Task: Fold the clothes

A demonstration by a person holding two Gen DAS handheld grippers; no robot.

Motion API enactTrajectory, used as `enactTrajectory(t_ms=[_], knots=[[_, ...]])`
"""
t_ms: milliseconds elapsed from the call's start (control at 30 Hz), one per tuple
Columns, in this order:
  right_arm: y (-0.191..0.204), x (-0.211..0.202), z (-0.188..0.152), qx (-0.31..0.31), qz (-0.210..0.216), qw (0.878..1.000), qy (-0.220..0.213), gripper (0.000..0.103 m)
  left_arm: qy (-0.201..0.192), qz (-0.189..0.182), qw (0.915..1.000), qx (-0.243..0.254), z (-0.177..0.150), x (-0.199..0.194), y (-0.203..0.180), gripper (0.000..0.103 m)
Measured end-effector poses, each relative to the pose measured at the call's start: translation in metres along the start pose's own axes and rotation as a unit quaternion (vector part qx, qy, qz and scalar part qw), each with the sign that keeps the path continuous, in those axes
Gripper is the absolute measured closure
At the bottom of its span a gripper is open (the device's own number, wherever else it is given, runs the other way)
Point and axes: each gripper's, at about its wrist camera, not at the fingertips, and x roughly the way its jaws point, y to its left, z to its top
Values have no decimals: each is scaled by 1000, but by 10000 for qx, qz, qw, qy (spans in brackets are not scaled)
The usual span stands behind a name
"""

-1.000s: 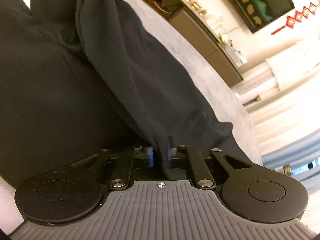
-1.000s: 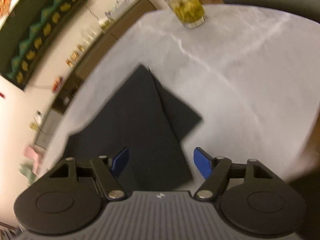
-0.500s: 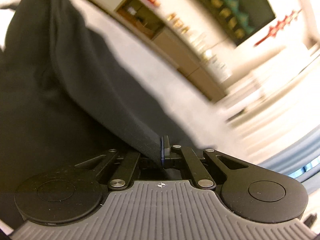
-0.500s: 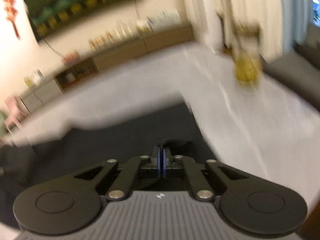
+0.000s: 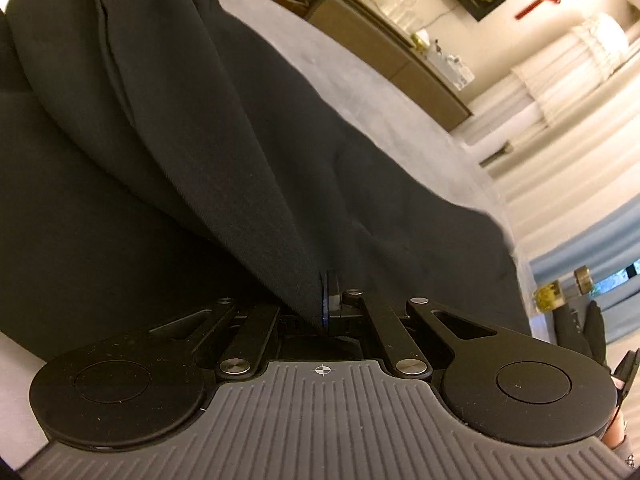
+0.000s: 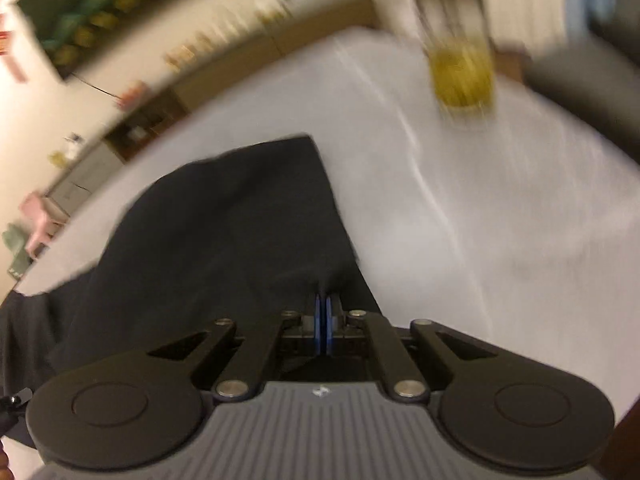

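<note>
Left wrist view: sharp frame. The left gripper (image 5: 327, 300) is clamped tight on a raised fold of the black fabric garment (image 5: 168, 152); cloth runs up from the pinch in long ridged creases toward top left and fills most of the frame. The grey tablecloth-covered table (image 5: 360, 80) shows only as a strip on the right. Only this view has the wooden sideboard (image 5: 400, 52) with glassware along the wall, and the person's black-gloved hand (image 5: 584, 332) at the right edge.

Right wrist view: motion-blurred. The right gripper (image 6: 323, 320) has its blue pads pressed together on the near edge of the same garment (image 6: 224, 232), bunched at the pinch. Here the garment reads as a flat dark panel lying on the table (image 6: 500, 220), one straight edge running up to a corner. Only this view shows the glass jar of yellow-green contents (image 6: 462, 76) standing on the far part of the table, well apart from the cloth.
</note>
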Motion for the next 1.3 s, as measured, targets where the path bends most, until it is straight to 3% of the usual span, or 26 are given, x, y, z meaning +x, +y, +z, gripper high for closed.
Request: enactTrajectory(t_ms=[233, 433, 567, 633, 667, 700, 733, 800, 867, 1000, 1167, 1200, 1300], knots=[[17, -2, -4, -641, -144, 9975, 255, 100, -204, 78, 9997, 68, -9, -16, 4, 103], [36, -3, -16, -1199, -335, 9910, 499, 100, -238, 265, 9994, -15, 8, -6, 1, 103], [39, 5, -15, -1404, -618, 9856, 712, 97, -58, 383, 9992, -16, -1, -3, 12, 103], [41, 5, -15, -1585, -796, 9814, 728, 87, -26, 337, 9994, -45, -2, -7, 15, 103], [41, 1, -14, -1623, -939, 9803, 625, 78, -73, 315, 9995, -66, -2, -10, 15, 96], [44, -5, -13, -1665, -1104, 9791, 371, 66, -136, 291, 9994, -85, -3, -15, 15, 81], [49, -13, -13, -1710, -1271, 9770, 64, 63, -239, 269, 9993, -95, -3, -22, 16, 77], [65, -22, -15, -1859, -1252, 9740, -327, 62, -458, 246, 9986, -113, -2, -35, 17, 73], [89, -16, -21, -2141, -971, 9713, -360, 63, -669, 249, 9973, -180, 0, -49, 24, 73], [122, 18, -44, -2606, -510, 9640, 82, 70, -1034, 521, 9921, -480, 5, -77, 55, 74], [111, 24, -47, -2541, -662, 9649, 10, 64, -1426, 1226, 9766, -1040, 19, -113, 127, 75], [107, 23, -45, -2468, -717, 9664, 10, 64, -1421, 1277, 9736, -1251, 23, -119, 146, 85], [87, 20, -36, -2213, -957, 9705, -53, 64, -1651, 1251, 9624, -1759, 36, -139, 188, 87]])
